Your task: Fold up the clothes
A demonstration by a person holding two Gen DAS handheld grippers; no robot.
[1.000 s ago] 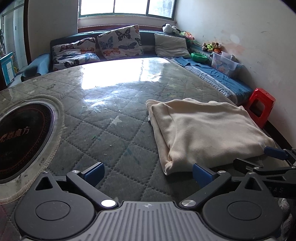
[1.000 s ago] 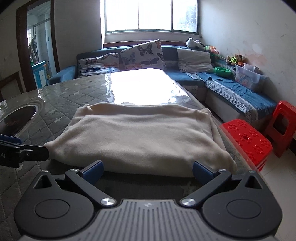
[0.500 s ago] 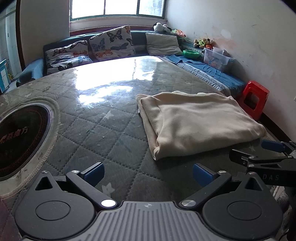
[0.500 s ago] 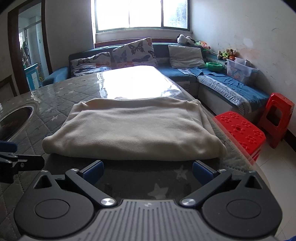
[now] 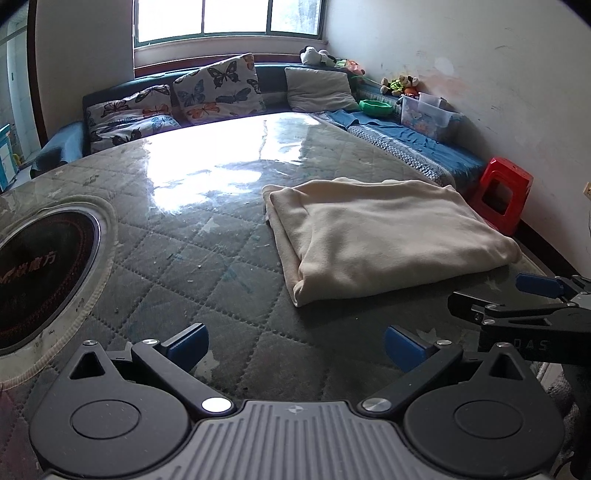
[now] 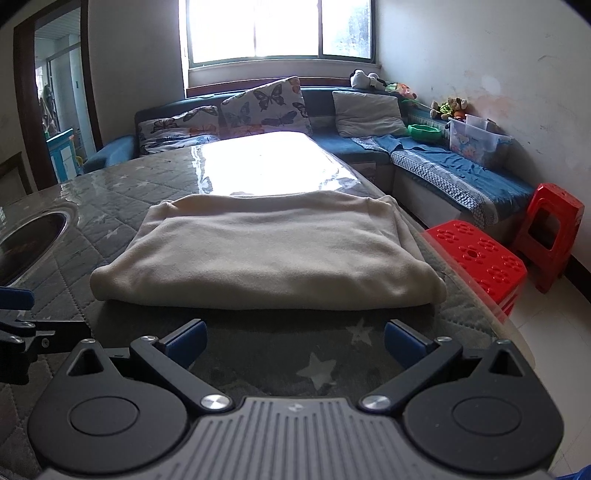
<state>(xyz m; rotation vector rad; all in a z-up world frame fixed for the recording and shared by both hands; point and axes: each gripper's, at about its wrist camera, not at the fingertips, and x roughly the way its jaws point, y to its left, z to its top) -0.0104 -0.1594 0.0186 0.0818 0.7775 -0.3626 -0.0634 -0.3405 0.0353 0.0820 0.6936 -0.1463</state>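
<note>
The right tongs [image 5: 517, 295] bear the letters "DAS".

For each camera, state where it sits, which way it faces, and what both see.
Left wrist: on the left gripper, facing the table's length toward the sofa; right gripper at right.
Right wrist: on the right gripper, squarely facing the folded cream garment; left gripper at left.
Shared: garment, table, sofa, window.

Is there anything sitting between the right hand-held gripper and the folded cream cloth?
Nothing visible. Only bare quilted table cover lies between the open right hand-held gripper and the near edge of the folded cream cloth.
</note>
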